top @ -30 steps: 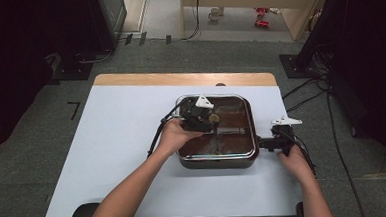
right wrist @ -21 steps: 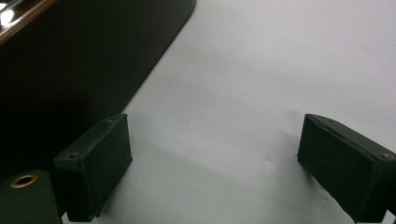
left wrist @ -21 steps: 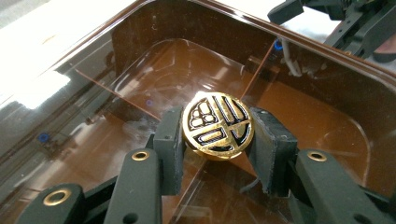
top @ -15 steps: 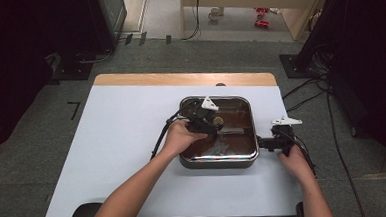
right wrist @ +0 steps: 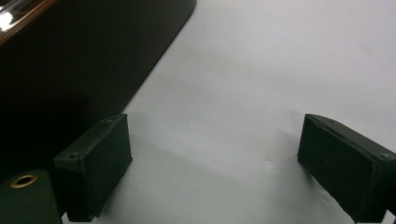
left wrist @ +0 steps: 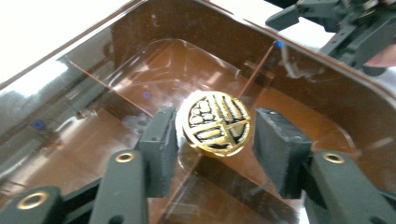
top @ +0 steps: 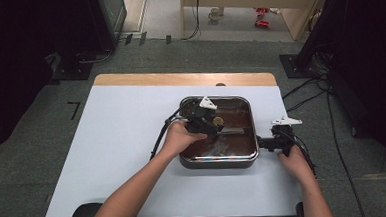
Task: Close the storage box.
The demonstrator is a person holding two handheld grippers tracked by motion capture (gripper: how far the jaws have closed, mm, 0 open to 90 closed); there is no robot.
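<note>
A shiny rectangular metal pan (top: 252,130) with rounded corners and a brownish reflective floor is set right of centre in the high view, on a pale blue-white rectangular surface (top: 118,147) whose bare wooden edge is seen along its far side. Inside the pan, one round gold coin-like disc with a black embossed pattern (left wrist: 215,122) is seen at the middle of the left gripper view; in the high view it appears as a small gold spot (top: 217,121) in the upper-left part of the pan.

The left gripper (left wrist: 212,140) is reached over the pan's left rim, and its fingers (left wrist: 159,140) are held partly open on either side of the disc. The left finger lies just beside the disc's edge and the right one a little apart, so nothing is gripped; whether the nearer one touches the disc cannot be told. This placement is judged to be a lining-up for a pinch across the disc.

The right gripper (top: 274,143) is held at the pan's right side, low on the surface. In the right gripper view its fingers (right wrist: 95,165) are spread wide with only bare surface between them, the pan's dark wall at the upper left. It is probably parked there to steady the pan or simply to wait.

Counted: one pan, one disc, two grippers, two forearms.
</note>
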